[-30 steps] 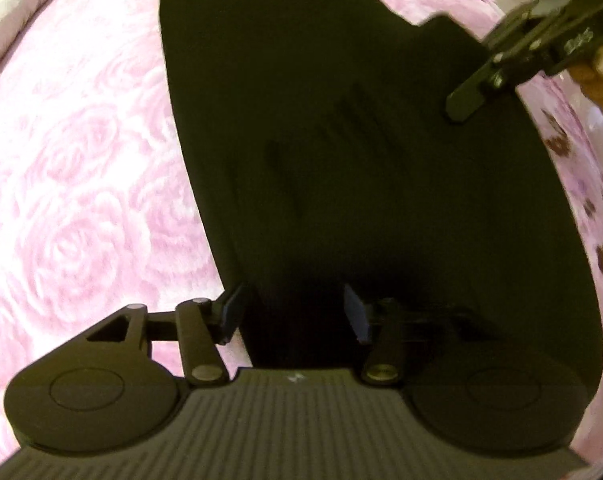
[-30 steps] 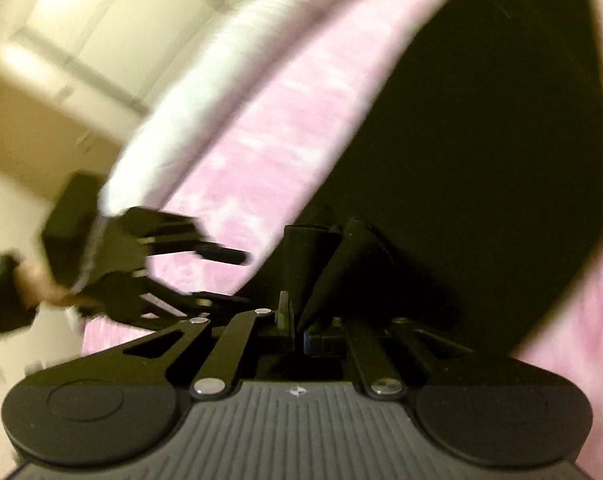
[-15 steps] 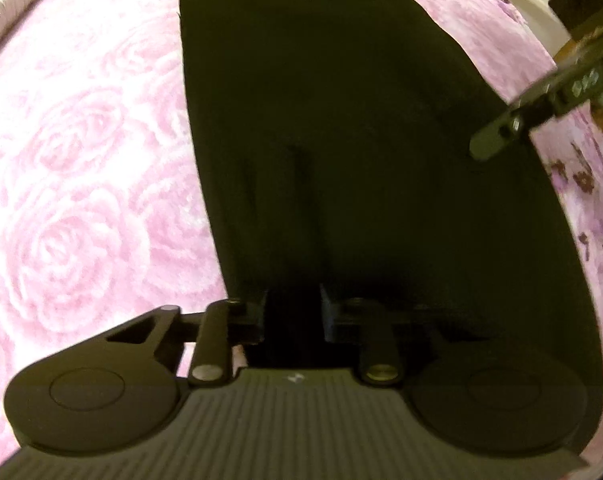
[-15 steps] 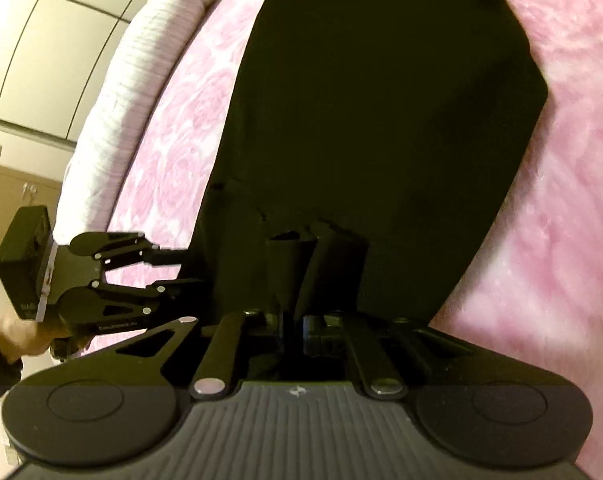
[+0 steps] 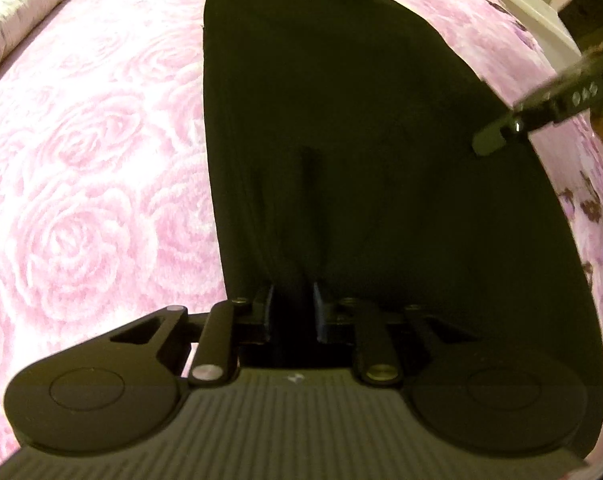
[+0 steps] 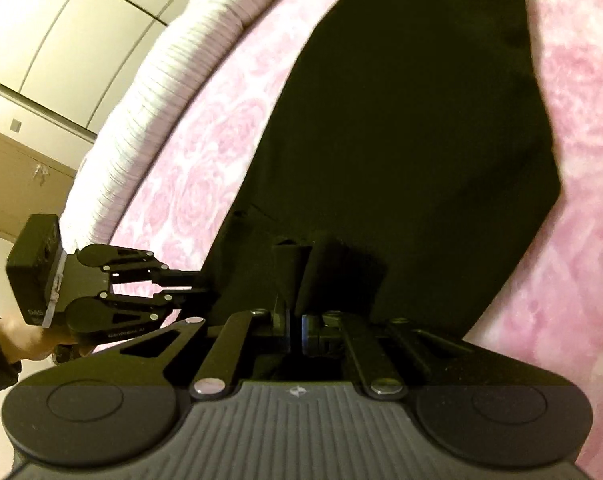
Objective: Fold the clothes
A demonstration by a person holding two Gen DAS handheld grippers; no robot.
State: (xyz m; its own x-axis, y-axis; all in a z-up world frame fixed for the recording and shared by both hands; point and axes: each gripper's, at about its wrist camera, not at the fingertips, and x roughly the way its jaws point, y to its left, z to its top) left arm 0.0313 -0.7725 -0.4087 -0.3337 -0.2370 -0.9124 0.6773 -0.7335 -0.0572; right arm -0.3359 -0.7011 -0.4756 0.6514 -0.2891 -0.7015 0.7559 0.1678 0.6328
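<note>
A black garment (image 5: 341, 140) lies stretched out lengthwise on a pink rose-patterned bed cover (image 5: 81, 200). It also shows in the right wrist view (image 6: 401, 140). My left gripper (image 5: 292, 308) is shut on the garment's near edge, cloth pinched between the fingers. My right gripper (image 6: 295, 320) is shut on the same near edge further along, with a fold of cloth standing up from its jaws. The right gripper shows in the left wrist view (image 5: 489, 142) at the garment's right side. The left gripper shows in the right wrist view (image 6: 189, 284) at the left.
A white quilted pillow or bed edge (image 6: 161, 80) runs along the far left of the cover. Pale cabinets and wall (image 6: 41, 40) stand beyond it. A white object (image 5: 533, 4) sits past the cover's far right corner.
My left gripper has closed from open onto the garment's near edge. The garment has been drawn straighter and both grippers have steadied, with the right one pulled away to the right.
</note>
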